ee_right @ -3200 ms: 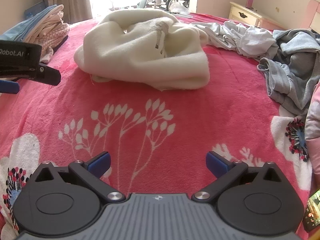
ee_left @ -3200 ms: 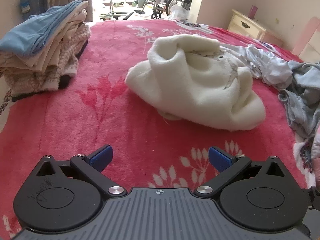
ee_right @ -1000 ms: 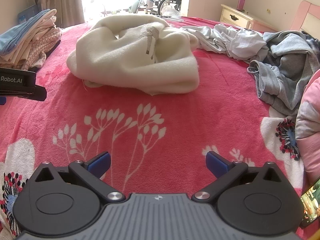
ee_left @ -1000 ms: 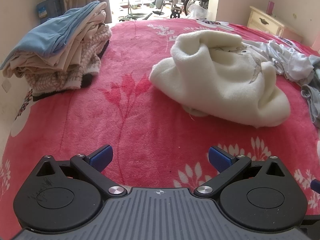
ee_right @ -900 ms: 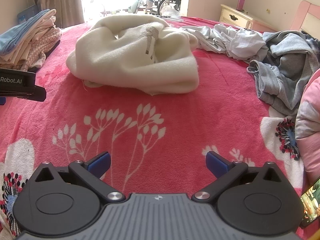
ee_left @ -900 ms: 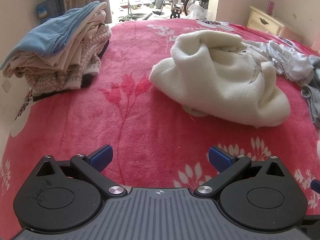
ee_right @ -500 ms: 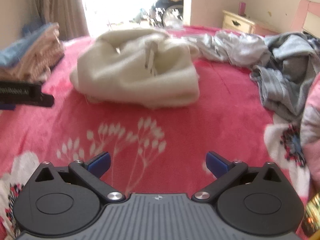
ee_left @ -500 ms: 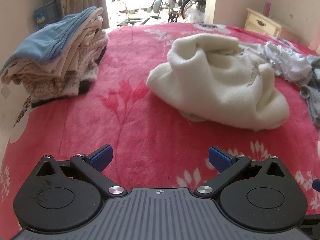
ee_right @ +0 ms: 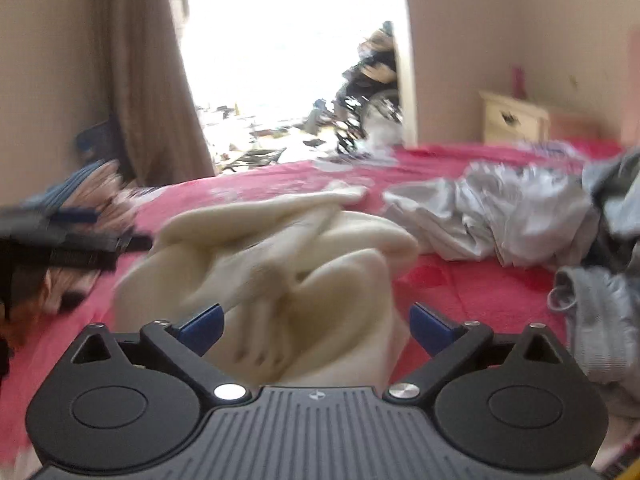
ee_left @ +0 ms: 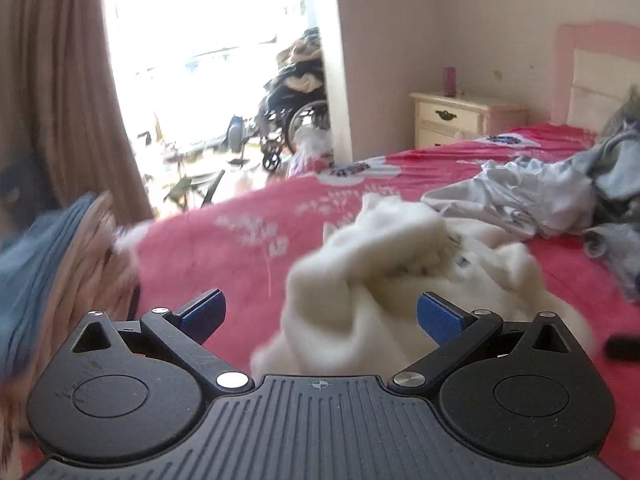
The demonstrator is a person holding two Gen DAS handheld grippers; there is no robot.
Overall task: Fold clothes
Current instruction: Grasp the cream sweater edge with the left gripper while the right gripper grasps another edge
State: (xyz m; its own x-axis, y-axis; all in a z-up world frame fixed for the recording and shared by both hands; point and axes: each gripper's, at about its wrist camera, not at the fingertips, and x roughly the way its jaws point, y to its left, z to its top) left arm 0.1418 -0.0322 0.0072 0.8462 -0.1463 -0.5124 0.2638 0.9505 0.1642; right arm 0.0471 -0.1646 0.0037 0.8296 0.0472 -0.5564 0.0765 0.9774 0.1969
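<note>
The cream fleece garment (ee_left: 384, 276) is seen crumpled on the red floral bed (ee_left: 248, 248), directly ahead of both tools. In the left wrist view its near folds are framed between the spread jaws of the left gripper (ee_left: 319, 315), bulging up in the gap and reaching down to the gripper body, though no pad is seen pressed on the cloth. In the right wrist view the same garment (ee_right: 288, 264) is found between the wide-open jaws of the right gripper (ee_right: 315, 322), filling most of the gap, and again nothing is clamped. The left tool is glimpsed as a dark blurred shape at the left edge of that view. A stack of folded clothes (ee_left: 52, 264) is placed to the left of the garment, and a heap of grey clothes (ee_left: 536, 196) lies to its right, well apart from the jaws. Compared with half a second ago, when a broad stretch of bare bed was shown between each gripper and the garment, both grippers have been brought low and close to it, and both views are now smeared by motion.
</note>
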